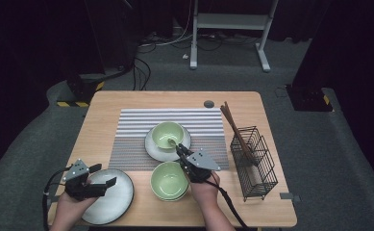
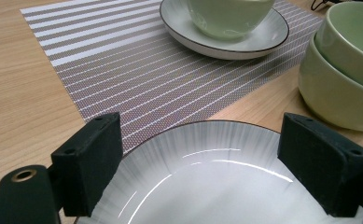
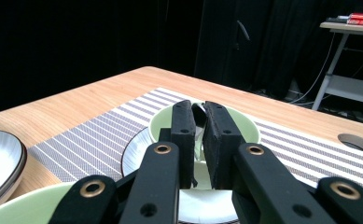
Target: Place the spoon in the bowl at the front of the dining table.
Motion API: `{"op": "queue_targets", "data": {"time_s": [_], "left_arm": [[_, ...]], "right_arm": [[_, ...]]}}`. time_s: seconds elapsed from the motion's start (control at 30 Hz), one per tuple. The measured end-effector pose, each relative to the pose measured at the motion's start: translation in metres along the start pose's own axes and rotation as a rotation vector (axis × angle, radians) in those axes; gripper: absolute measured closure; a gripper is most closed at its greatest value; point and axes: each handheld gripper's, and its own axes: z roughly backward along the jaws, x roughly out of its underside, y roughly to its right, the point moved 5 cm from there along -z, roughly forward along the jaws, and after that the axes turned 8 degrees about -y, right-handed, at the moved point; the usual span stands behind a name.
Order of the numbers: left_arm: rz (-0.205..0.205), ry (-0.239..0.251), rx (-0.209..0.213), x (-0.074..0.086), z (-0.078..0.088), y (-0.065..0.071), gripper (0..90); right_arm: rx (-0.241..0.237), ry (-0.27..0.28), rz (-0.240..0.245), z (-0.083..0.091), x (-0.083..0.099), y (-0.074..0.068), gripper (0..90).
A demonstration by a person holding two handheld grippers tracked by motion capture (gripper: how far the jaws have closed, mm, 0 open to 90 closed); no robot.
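Observation:
A pale green bowl (image 1: 165, 131) stands on a white saucer (image 1: 152, 147) on the striped placemat (image 1: 131, 126), with a spoon (image 1: 171, 142) lying in it. My right gripper (image 1: 179, 149) reaches the bowl's near rim. In the right gripper view its jaws (image 3: 200, 112) stand a narrow slit apart, open, with the spoon handle (image 3: 198, 110) in the slit. My left gripper (image 1: 105, 174) is open over a grey ribbed plate (image 1: 112, 199) at the front left. The plate's far rim (image 2: 202, 125) lies between the wide jaws, and the pads (image 2: 93, 154) are not pressing on it.
Two stacked green bowls (image 1: 169, 180) (image 2: 347, 70) sit near the front edge, between the hands. A black wire basket (image 1: 256, 168) stands at the right with brown chopsticks (image 1: 233, 126) leaning out of it. A round grey grommet (image 1: 208, 104) is set in the tabletop at the back.

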Motion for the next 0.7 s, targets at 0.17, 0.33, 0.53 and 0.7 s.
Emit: {"op": "queue_targets", "data": {"time_s": [0.17, 0.33, 0.53, 0.7], "left_arm": [[-0.003, -0.005, 0.002, 0.0004, -0.0008, -0.0001, 14.5], [-0.006, -0.007, 0.003, 0.0005, -0.0014, 0.0007, 14.6], [-0.007, -0.007, 0.004, 0.0004, -0.0008, 0.0004, 14.6], [-0.007, -0.007, 0.005, 0.0005, -0.0009, 0.0003, 14.6]], "right_arm": [[0.003, -0.007, -0.002, -0.0005, 0.0009, 0.0007, 81.6], [-0.001, -0.02, -0.003, -0.0014, 0.0029, 0.0003, 81.2], [-0.002, -0.033, 0.001, -0.0028, 0.0055, -0.0015, 80.4], [-0.006, -0.037, 0.005, -0.0034, 0.0061, -0.0022, 79.2]]}}
